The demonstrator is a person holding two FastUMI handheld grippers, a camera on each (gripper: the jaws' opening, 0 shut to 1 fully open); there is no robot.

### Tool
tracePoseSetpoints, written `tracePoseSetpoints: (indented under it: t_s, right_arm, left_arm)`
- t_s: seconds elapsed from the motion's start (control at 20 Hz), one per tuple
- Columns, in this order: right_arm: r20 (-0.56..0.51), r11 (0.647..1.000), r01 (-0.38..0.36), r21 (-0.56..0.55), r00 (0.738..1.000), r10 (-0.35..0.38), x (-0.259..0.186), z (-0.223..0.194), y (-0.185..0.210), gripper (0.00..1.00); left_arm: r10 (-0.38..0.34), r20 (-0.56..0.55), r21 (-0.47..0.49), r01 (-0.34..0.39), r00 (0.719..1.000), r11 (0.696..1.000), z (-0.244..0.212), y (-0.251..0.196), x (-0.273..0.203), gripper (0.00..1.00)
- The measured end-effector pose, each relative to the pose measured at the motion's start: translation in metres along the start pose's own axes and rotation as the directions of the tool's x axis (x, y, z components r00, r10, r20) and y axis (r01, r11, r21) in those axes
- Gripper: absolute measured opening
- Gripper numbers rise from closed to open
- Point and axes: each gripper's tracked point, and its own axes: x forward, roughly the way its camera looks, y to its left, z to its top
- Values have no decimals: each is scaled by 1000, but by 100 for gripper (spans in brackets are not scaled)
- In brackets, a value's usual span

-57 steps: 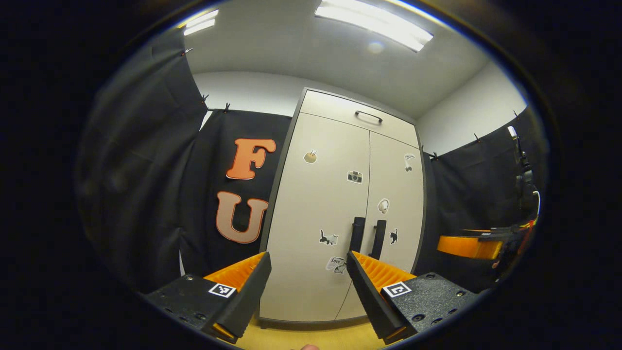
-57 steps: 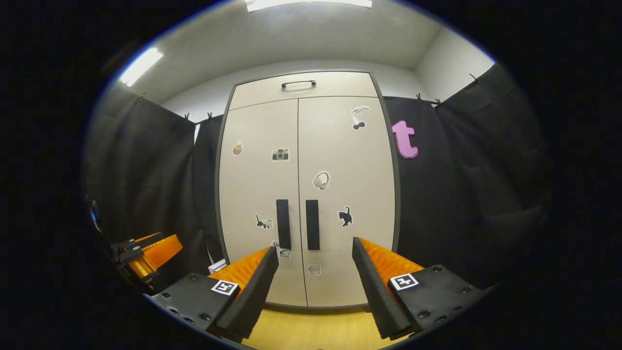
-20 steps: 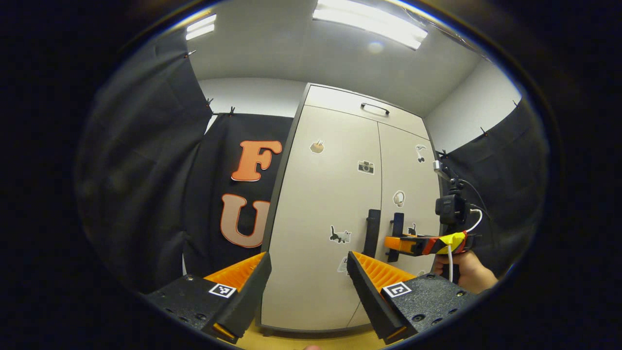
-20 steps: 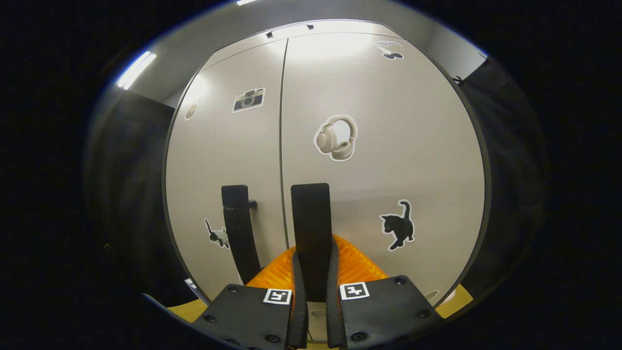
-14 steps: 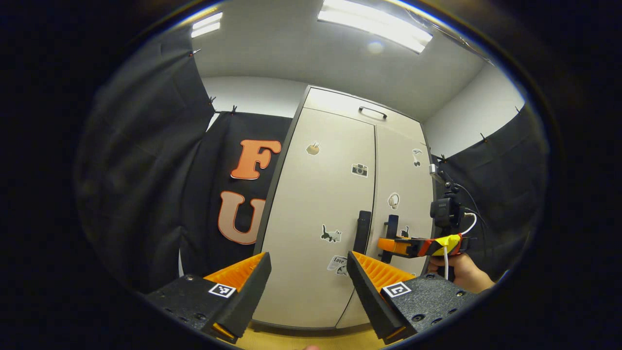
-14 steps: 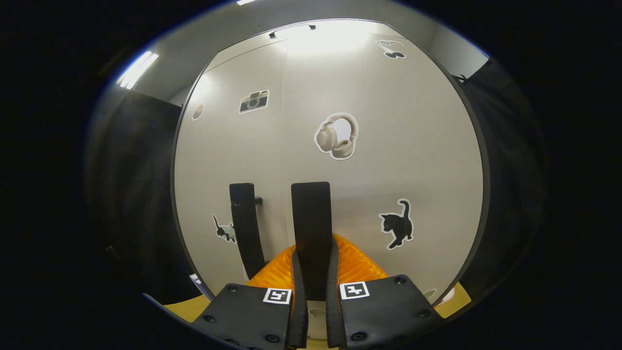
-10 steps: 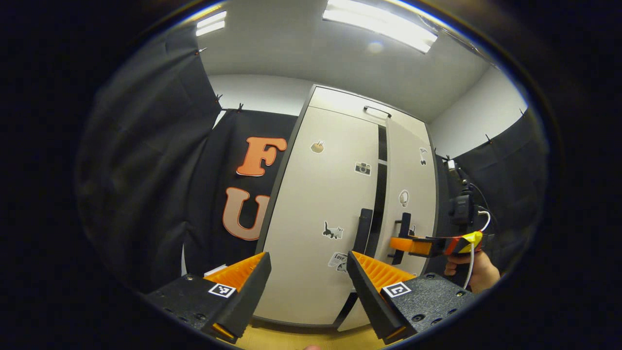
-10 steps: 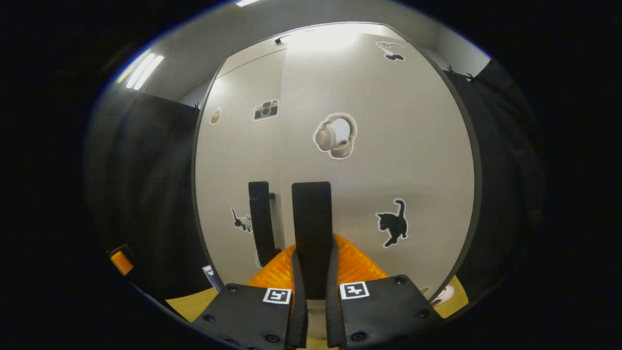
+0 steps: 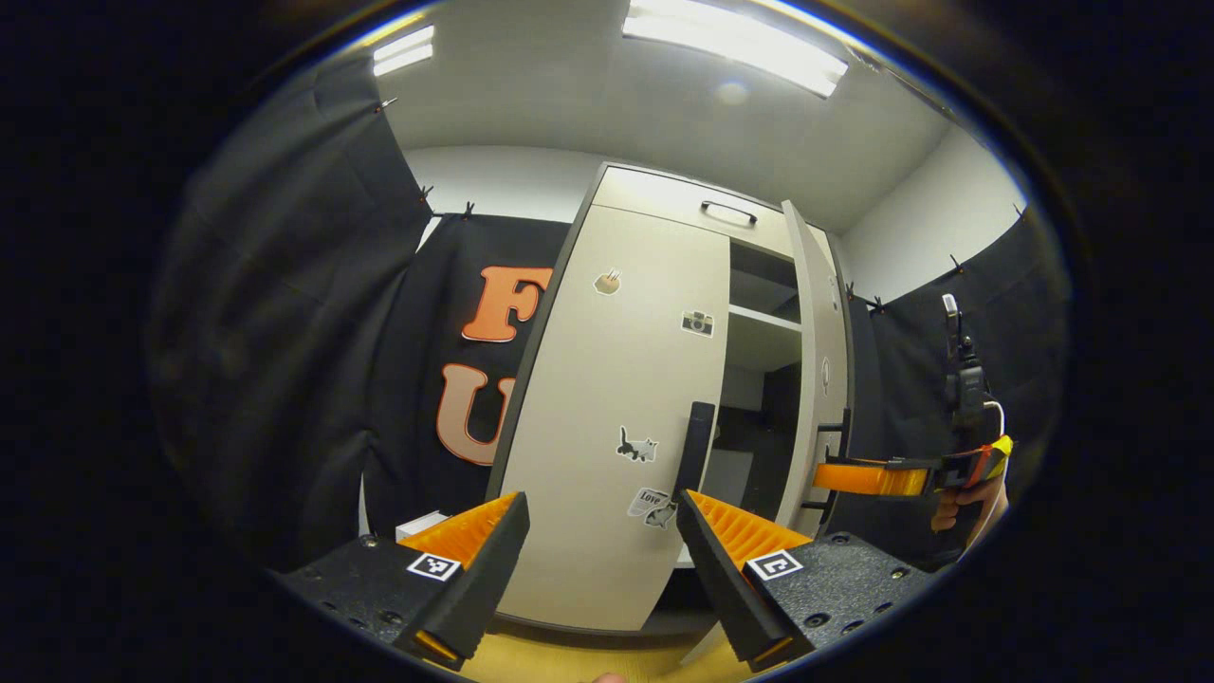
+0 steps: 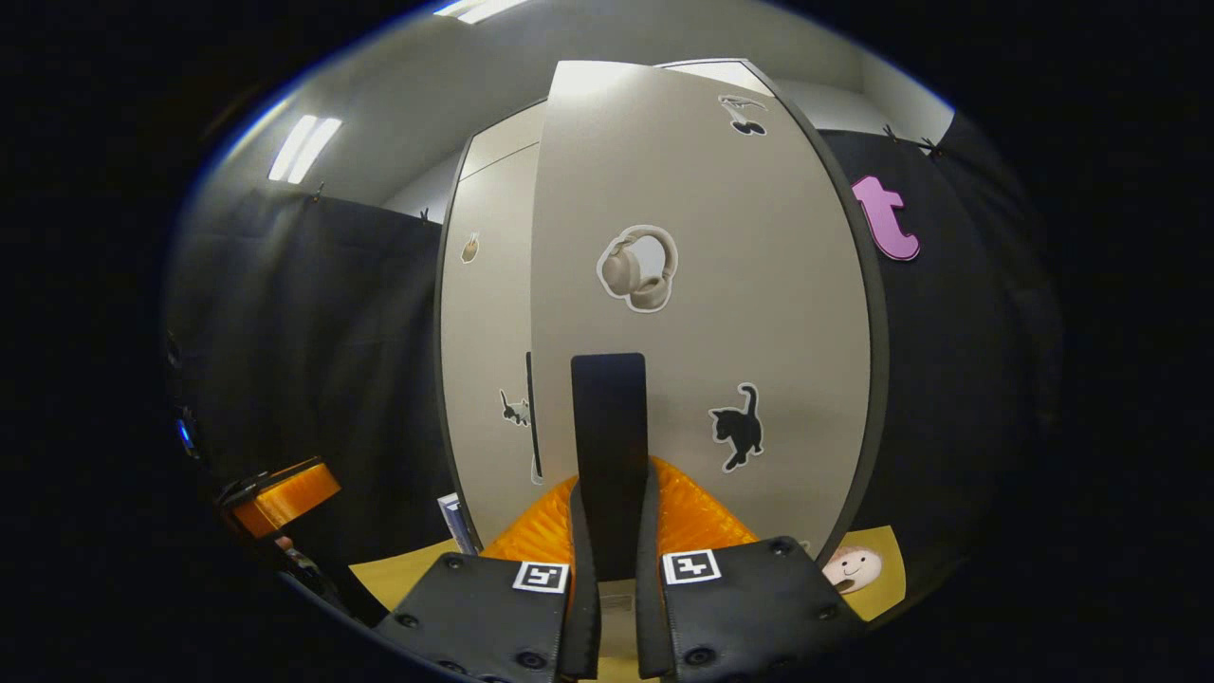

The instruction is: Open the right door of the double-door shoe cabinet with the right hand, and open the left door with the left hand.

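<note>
In the right gripper view the right gripper [image 10: 612, 607] sits at the bottom centre of the frame, both fingers clenched on the right door's handle [image 10: 610, 446], a dark upright bar that rises between them to mid-frame. The right door [image 10: 759, 313] spreads across the centre and right of that view, swung outward from the shoe cabinet, and bears a headphones sticker [image 10: 637, 267] above the handle and a black cat sticker [image 10: 738, 427] to the handle's right. Left of it the left door [image 10: 488, 332] shows as a narrow pale strip, and the left gripper's body shows at the lower left edge. In the left gripper view the left gripper [image 9: 602, 560] is released, its fingers spread wide at the bottom of the frame, well apart from the cabinet and touching nothing. The shoe cabinet [image 9: 664, 194] stands in the middle of that view; its left door [image 9: 616, 379] lies flush and closed, with its dark upright handle [image 9: 697, 446] just above the gripper's right finger in the frame. To the right, the right door [image 9: 820, 360] stands edge-on, open, and between the two doors the dim interior shows a pale shelf [image 9: 759, 318]. At the right edge of the frame the right gripper [image 9: 839, 474] meets that open door, held by a hand [image 9: 963, 498].
</note>
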Motion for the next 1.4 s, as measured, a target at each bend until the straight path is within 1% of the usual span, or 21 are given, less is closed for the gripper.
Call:
tracePoseSetpoints:
  t_s: [0.2,0.4,0.45,0.5,0.6,0.7,0.8,0.85,0.9,0.95,1.0,1.15,1.4]
  right_arm:
    - [0,999,-33,-12,999,33,-29,-1,-13,23]
    - [14,1000,-25,4,1000,25,-47,1,-22,23]
    - [14,1000,-17,5,1000,17,-51,1,-26,23]
    - [15,1000,-4,4,1000,4,-54,2,-30,23]
    - [21,1000,31,4,999,-31,-59,2,-38,23]
    - [31,997,69,26,997,-70,-61,1,-43,22]
    - [41,994,92,53,995,-94,-64,3,-46,22]
    - [42,993,103,63,994,-105,-65,3,-47,22]
    - [43,991,118,64,992,-121,-65,3,-49,22]
    - [48,989,135,58,989,-138,-66,3,-53,21]
    - [52,987,151,48,987,-153,-65,4,-57,21]
    - [51,981,189,36,980,-190,-68,4,-65,21]
    - [52,976,212,56,975,-215,-69,4,-69,21]
  left_arm:
    - [-20,-11,-1,20,1000,1000,-5,-15,5,94]
    - [-50,-28,-14,49,998,999,-16,-29,15,94]
    - [-58,-33,-17,57,998,998,-19,-32,16,92]
    - [-67,-35,-16,67,997,998,-20,-34,19,94]
    - [-86,-37,-9,85,996,996,-22,-40,24,94]
    - [-106,-39,-8,105,994,994,-25,-46,30,94]
    - [-127,-41,-23,126,991,992,-29,-54,35,94]
    - [-141,-45,-33,139,989,990,-31,-59,37,92]
    - [-154,-50,-40,153,987,987,-33,-63,39,94]
    - [-163,-53,-42,161,985,986,-34,-66,39,92]
    - [-168,-54,-42,165,984,985,-35,-67,40,95]
    - [-175,-58,-47,172,983,984,-38,-69,42,95]
    - [-166,-67,-62,162,984,985,-43,-65,44,94]
